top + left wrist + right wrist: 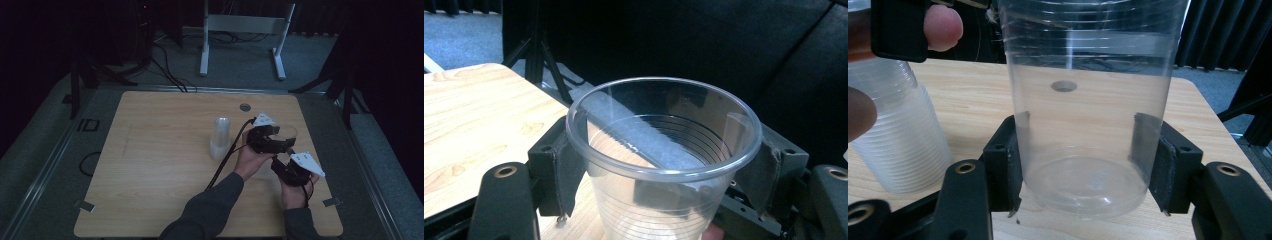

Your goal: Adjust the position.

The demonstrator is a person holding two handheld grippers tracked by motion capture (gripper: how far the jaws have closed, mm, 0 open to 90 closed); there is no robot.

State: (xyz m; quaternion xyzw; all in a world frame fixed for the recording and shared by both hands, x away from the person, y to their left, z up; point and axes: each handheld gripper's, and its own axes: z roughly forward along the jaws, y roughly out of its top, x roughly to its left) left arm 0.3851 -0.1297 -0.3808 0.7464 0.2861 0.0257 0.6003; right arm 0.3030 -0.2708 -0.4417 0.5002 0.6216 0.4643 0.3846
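A person works at a wooden table with two hand-held grippers. Both of them hold the same clear plastic cup near the right edge of the table. The left gripper has its jaws pressed on the two sides of the cup just under the rim. The right gripper has its jaws on the two sides of the lower part, close to the bottom.

A stack of cups stands upright on the table, just to the left of the hands. I judge that the single cup is already apart from this stack, so the separating seems done. What is left, I think, is to put the cup somewhere, or to pass it fully to one gripper. The pictures do not tell which.

The left gripper view looks down into the open mouth of the cup. It shows the round rim and that the cup is empty inside. The right gripper view shows the cup from the side, with its base near the table top; I cannot tell if it touches. This view also shows the stack beside it and a small round hole in the table behind, seen through the cup wall. The high view gives the place of everything, but there the cup is hard to see.
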